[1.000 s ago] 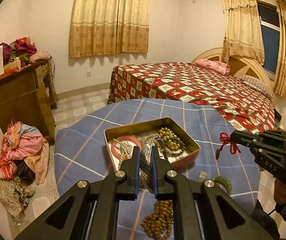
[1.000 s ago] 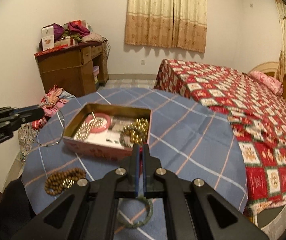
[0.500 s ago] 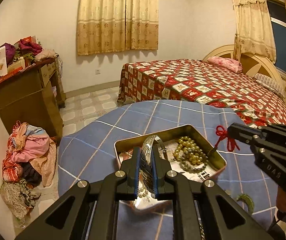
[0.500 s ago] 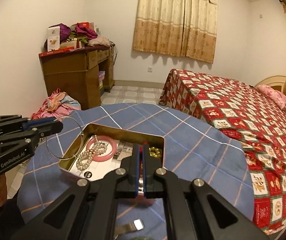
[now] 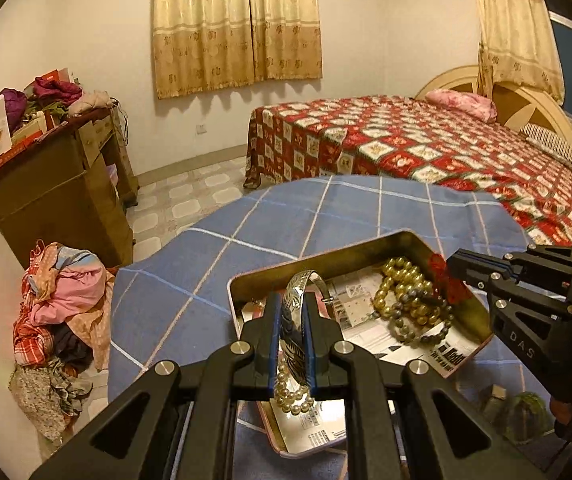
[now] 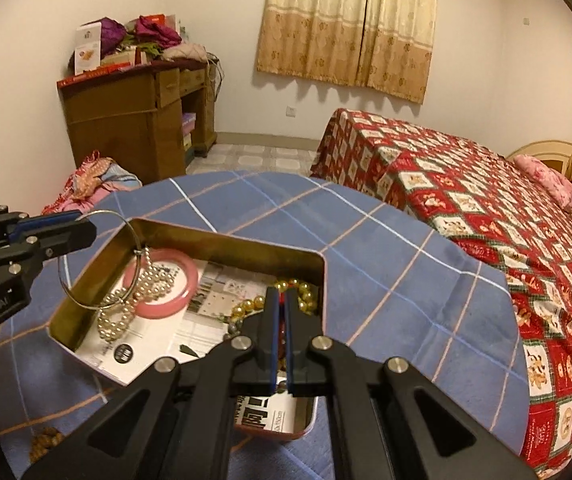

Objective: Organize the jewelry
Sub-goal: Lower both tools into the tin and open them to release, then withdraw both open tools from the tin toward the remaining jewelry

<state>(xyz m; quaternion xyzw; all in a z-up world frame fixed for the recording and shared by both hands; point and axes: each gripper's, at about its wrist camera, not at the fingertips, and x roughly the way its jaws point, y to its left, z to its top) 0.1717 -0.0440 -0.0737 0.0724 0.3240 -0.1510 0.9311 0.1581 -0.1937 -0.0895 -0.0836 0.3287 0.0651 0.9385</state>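
Both grippers have moved forward over the open tin (image 5: 318,258) since a second ago, when they hung back from it above the blue checked table (image 5: 213,264). Now the left gripper (image 5: 292,322) has its fingers clenched on a silver bangle (image 5: 296,312), held upright on edge directly between them, above the tin's near left part where a pearl strand (image 6: 133,296) and a pink bangle (image 6: 173,280) lie below. To its right, the right gripper (image 6: 279,336) has its fingers closed on a red knotted cord (image 5: 444,278), hanging just ahead of them over gold beads (image 5: 406,292) in the tin's right part. The bangle looks rigid, thin and smooth, so it likely slips or twists unless pinched flat across its band; it should be lowered gently so it does not clatter onto the pearls. The cord is soft and light, best held at its knot.
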